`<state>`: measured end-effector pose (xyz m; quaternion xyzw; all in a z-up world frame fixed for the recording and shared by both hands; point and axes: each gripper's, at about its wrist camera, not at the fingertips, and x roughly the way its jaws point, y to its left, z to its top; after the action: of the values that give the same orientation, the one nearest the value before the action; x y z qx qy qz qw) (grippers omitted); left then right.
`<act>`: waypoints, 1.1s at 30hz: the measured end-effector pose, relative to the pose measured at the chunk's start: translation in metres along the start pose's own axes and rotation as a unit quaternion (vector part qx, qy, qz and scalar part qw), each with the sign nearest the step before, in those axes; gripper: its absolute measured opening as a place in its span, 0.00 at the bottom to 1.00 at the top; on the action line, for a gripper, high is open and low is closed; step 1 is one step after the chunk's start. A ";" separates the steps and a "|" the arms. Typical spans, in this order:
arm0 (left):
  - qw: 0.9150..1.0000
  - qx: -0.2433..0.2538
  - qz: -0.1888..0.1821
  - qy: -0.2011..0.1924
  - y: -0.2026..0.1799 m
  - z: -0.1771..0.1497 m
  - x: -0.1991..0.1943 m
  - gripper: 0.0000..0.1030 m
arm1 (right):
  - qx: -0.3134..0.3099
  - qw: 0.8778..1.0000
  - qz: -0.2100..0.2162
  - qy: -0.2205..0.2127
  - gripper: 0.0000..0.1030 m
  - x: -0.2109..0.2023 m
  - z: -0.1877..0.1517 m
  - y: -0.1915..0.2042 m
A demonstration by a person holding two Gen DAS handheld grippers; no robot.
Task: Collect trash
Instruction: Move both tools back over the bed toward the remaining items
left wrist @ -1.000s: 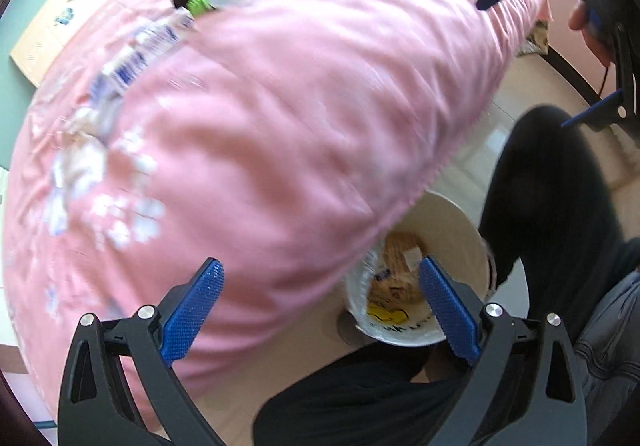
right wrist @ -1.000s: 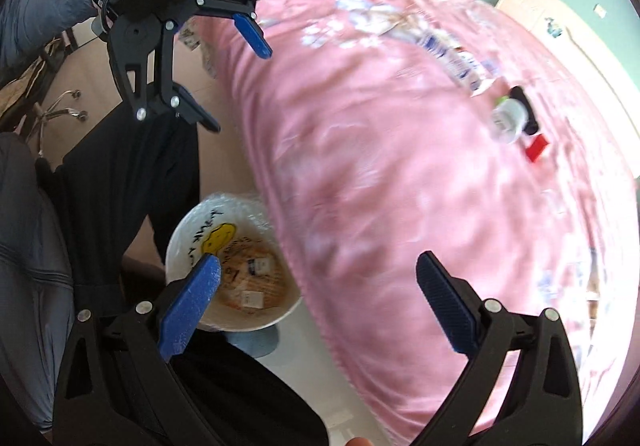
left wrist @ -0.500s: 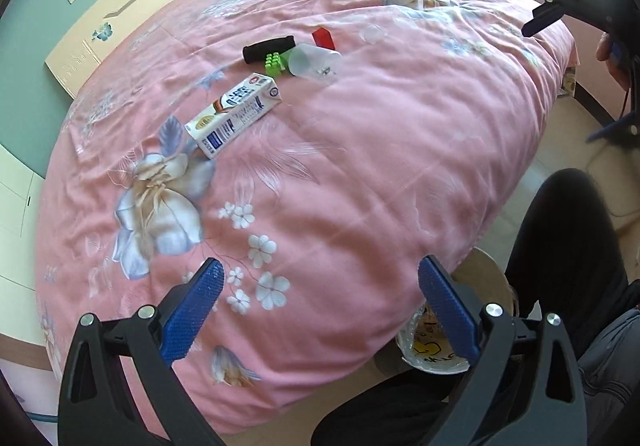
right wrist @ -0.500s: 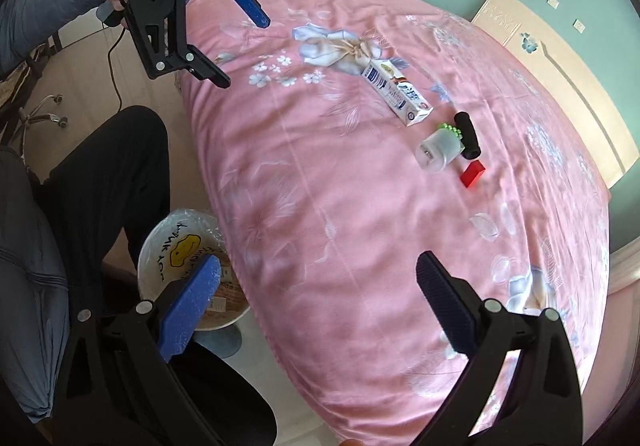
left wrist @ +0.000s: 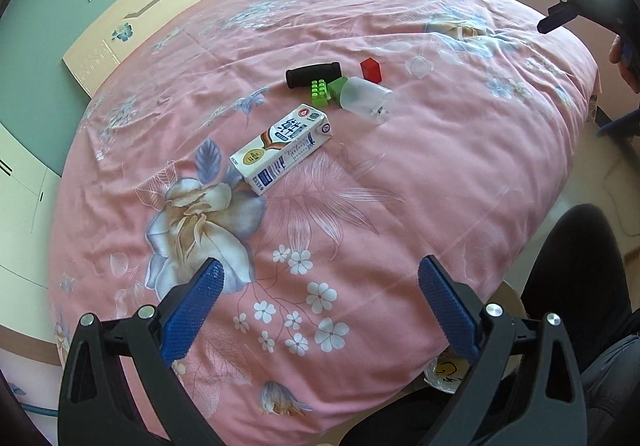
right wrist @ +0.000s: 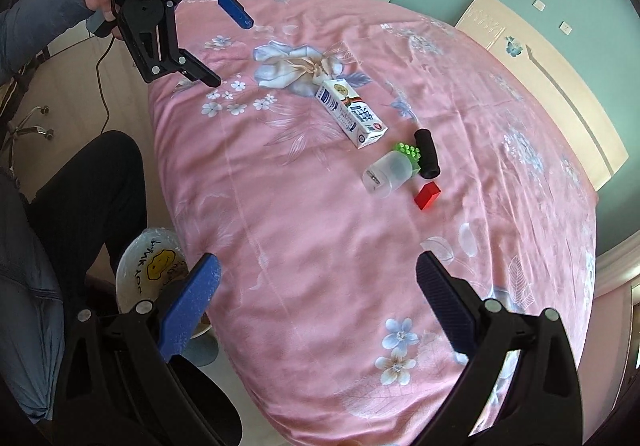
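From my left hand-held gripper (left wrist: 320, 310), spread wide with nothing in it, the milk carton (left wrist: 281, 148) lies on its side mid-frame on the pink floral bed (left wrist: 440, 174), well ahead of the fingers. My right hand-held gripper (right wrist: 318, 300) is equally wide and empty; there the carton (right wrist: 352, 112) sits above centre. Behind it huddle a frosted plastic cup (left wrist: 366, 97) on its side, a green studded brick (left wrist: 320, 92), a black foam cylinder (left wrist: 313, 75) and a red block (left wrist: 371, 69). The bag-lined bin (right wrist: 150, 278) at lower left is half hidden; its contents I cannot make out.
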<state>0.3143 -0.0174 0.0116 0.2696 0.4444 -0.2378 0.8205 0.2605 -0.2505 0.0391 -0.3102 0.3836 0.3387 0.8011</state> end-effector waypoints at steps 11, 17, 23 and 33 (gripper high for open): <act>1.000 -0.011 0.015 -0.006 0.032 0.032 0.022 0.96 | 0.016 1.000 -0.007 0.007 0.93 0.024 0.016 -0.050; 1.000 -0.010 0.013 0.006 0.051 0.048 0.043 0.96 | 0.023 1.000 -0.005 0.015 0.93 0.044 0.023 -0.078; 1.000 -0.007 0.000 0.026 0.068 0.060 0.072 0.96 | 0.027 0.999 0.003 0.026 0.93 0.072 0.026 -0.104; 0.998 0.003 -0.030 0.054 0.079 0.073 0.124 0.96 | 0.021 0.999 0.009 0.044 0.93 0.120 0.035 -0.137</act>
<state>0.4697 -0.0253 -0.0430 0.2707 0.4954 -0.2490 0.7870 0.4383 -0.2666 -0.0096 -0.3049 0.4284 0.3238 0.7866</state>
